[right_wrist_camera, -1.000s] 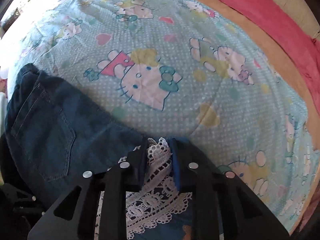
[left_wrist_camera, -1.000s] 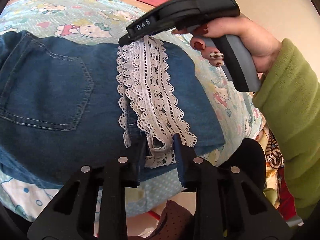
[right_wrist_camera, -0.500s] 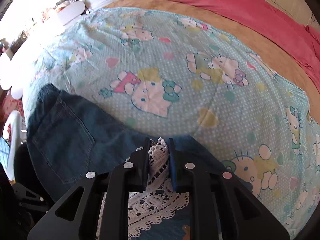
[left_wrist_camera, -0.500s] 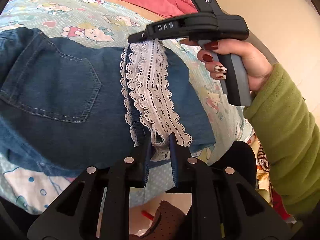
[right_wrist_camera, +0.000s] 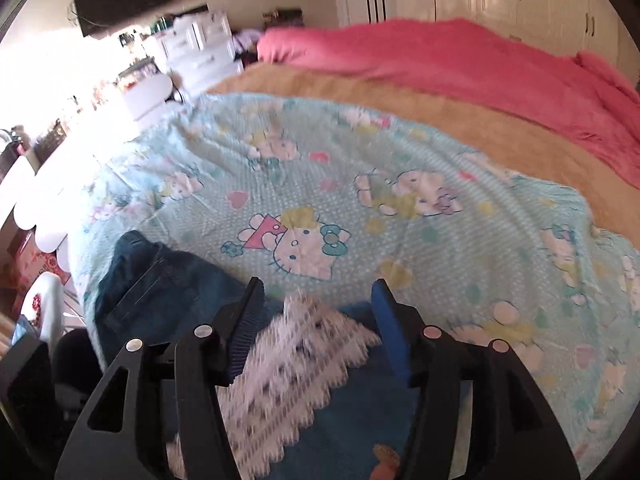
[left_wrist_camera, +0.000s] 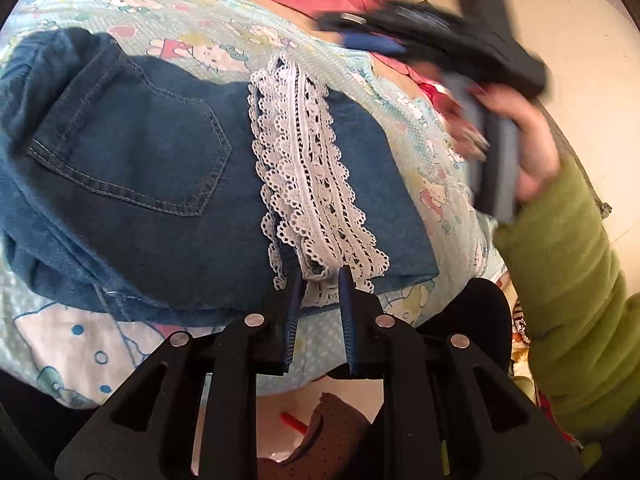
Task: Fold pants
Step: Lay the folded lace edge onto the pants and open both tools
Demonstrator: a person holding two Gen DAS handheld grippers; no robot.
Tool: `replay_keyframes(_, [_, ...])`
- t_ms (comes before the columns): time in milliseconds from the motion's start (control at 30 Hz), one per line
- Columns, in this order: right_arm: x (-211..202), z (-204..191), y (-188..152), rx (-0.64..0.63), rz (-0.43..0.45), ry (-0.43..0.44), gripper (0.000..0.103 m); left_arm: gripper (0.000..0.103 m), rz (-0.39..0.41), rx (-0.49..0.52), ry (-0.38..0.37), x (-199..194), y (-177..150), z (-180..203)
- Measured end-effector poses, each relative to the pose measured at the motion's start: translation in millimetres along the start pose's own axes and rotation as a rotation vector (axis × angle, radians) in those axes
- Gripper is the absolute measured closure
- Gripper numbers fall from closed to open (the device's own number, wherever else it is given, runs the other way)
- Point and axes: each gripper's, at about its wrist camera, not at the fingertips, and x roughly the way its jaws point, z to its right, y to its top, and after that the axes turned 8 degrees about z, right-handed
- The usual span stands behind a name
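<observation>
Jeans (left_wrist_camera: 168, 200) lying folded on the sheet (left_wrist_camera: 436, 160), back pocket (left_wrist_camera: 132, 160) up, white lace (left_wrist_camera: 312, 184) running across the denim from the far edge to the near one.

Left gripper (left_wrist_camera: 318, 280) parked low at the near edge, jaws a little apart, blue pads (left_wrist_camera: 347, 312) either side of the lace end but not squeezing it (tips right at the hem, can't say for sure whether one brushes the fabric). Half a second ago was pinched tight on that same lace end, so has let go and stayed put.

Right gripper (left_wrist_camera: 372, 42) up off the bed at the far side, blurred, tilted with the handle dropping toward the right hand (left_wrist_camera: 516, 148), green sleeve (left_wrist_camera: 560, 264) below it. Jaws spread wide in its own view (right_wrist_camera: 316, 300), lace (right_wrist_camera: 296, 364) loose on the jeans (right_wrist_camera: 160, 292) underneath, nothing gripped. Half a second ago was clamped on the far end of the lace, right down at the fabric; now released and lifted, enough that the pink blanket (right_wrist_camera: 460, 64) and the tan one (right_wrist_camera: 380, 100) show beyond the sheet (right_wrist_camera: 400, 232).

Lace itself sitting flat and straighter than before, jeans in about the same spot.
</observation>
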Motion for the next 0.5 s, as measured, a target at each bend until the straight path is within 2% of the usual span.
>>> replay_keyframes(33, [-16.5, -1.1, -9.4, -0.026, 0.021, -0.019, 0.037, 0.091, 0.011, 0.006, 0.004, -4.3, 2.1, 0.9])
replay_keyframes(167, [-68.4, -15.9, -59.8, -0.128, 0.054, -0.069, 0.037, 0.07, 0.086, 0.071, 0.082, -24.0, 17.7, 8.0])
replay_keyframes(233, [-86.1, -23.7, -93.5, -0.143, 0.043, -0.062, 0.037, 0.069, 0.112, 0.1, 0.121, -26.1, 28.2, 12.1])
replay_keyframes(267, [-90.8, -27.8, -107.6, -0.143, 0.036, -0.048, 0.037, 0.067, 0.115, 0.111, 0.13, -24.3, 35.3, 15.0])
replay_keyframes(367, [-92.1, -38.6, -132.5, -0.148, 0.018, -0.009, 0.037, 0.051, 0.111, 0.152, 0.133, -11.2, 54.8, 25.7])
replay_keyframes(433, [-89.2, -50.2, -147.7, -0.183, 0.002, -0.006, 0.037, 0.049, 0.088, 0.172, 0.147, 4.0, 66.3, 28.3])
replay_keyframes(500, [-87.9, -59.6, -156.2, -0.225, -0.007, -0.001, 0.038, 0.048, 0.058, 0.144, 0.142, 19.9, 74.7, 21.0])
